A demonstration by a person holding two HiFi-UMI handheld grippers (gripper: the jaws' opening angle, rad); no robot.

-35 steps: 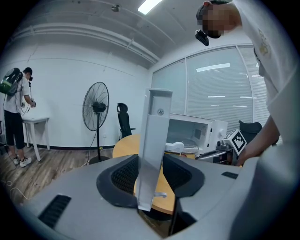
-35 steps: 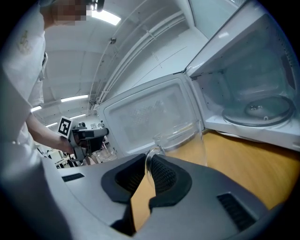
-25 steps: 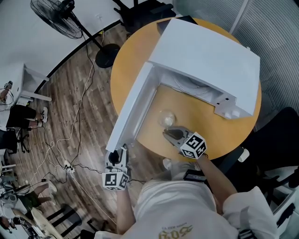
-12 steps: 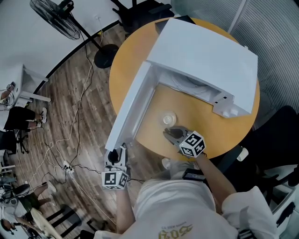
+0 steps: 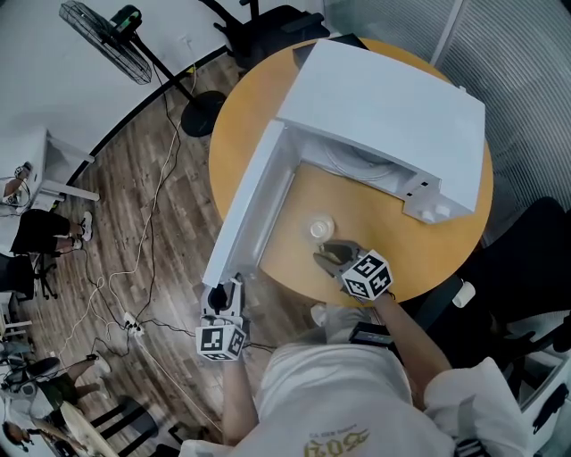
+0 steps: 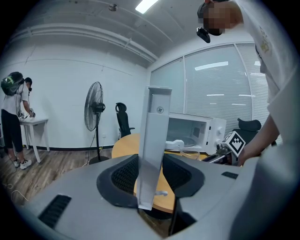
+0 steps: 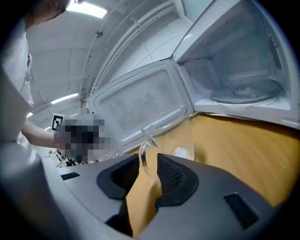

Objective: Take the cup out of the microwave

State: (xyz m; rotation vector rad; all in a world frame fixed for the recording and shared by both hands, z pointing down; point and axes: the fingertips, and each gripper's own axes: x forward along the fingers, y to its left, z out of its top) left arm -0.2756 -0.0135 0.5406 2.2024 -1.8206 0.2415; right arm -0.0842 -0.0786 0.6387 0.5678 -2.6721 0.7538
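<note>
The clear glass cup (image 5: pixel 322 228) stands upright on the round wooden table (image 5: pixel 393 245), in front of the white microwave (image 5: pixel 384 107). My right gripper (image 5: pixel 327 255) sits just behind it. In the right gripper view the cup (image 7: pixel 176 136) shows its handle (image 7: pixel 144 157) between the jaws, which have just been opening; the right gripper (image 7: pixel 149 166) is open, its pads clear of the glass. My left gripper (image 5: pixel 223 300) is at the table's near left, shut on the free edge of the swung-out microwave door (image 5: pixel 245 210). The door edge (image 6: pixel 154 140) runs upright between the left gripper (image 6: pixel 152 183) pads.
The microwave's cavity and glass turntable (image 7: pixel 246 93) are empty. A standing fan (image 5: pixel 107 31), a dark chair (image 5: pixel 268 18) and loose cables (image 5: pixel 134 268) lie on the wooden floor to the left. Another dark chair (image 5: pixel 535 241) is at the right. A person (image 6: pixel 11 117) stands far left.
The right gripper's jaws have parted from the cup's handle, and the cup now rests sharp and still on the table. The left gripper and the door have not moved.
</note>
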